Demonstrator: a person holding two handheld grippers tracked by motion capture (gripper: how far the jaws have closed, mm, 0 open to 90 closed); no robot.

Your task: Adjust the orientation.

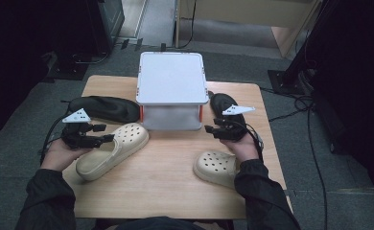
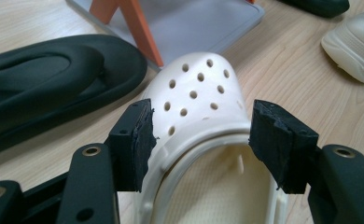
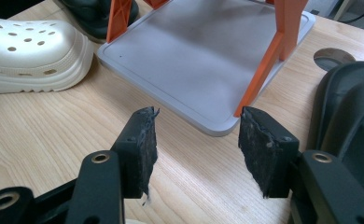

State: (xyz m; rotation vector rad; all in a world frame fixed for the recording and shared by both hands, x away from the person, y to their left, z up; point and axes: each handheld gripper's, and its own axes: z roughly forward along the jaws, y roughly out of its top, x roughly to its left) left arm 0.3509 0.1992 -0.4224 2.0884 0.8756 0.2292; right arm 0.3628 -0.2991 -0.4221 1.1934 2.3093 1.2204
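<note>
Two cream clogs and two black slippers lie on the wooden table (image 1: pixel 175 191). My left gripper (image 1: pixel 106 134) is at the left clog (image 1: pixel 113 149). In the left gripper view its jaws (image 2: pixel 201 140) stand apart on either side of that clog's (image 2: pixel 199 93) opening rim; the left pad (image 2: pixel 136 140) is at the clog's side, and I cannot tell if it presses. My right gripper (image 1: pixel 210 130) is open and empty (image 3: pixel 194 149) just above the table, pointing at the grey rack's bottom plate (image 3: pixel 203 56). The second clog (image 1: pixel 216 167) lies by the right wrist.
A grey two-tier rack (image 1: pixel 172 76) with orange legs (image 3: pixel 264 70) stands at the back middle. One black slipper (image 1: pixel 103 108) lies left of it, the other (image 1: pixel 226 106) right of it, under the right gripper. Dark floor and cables surround the table.
</note>
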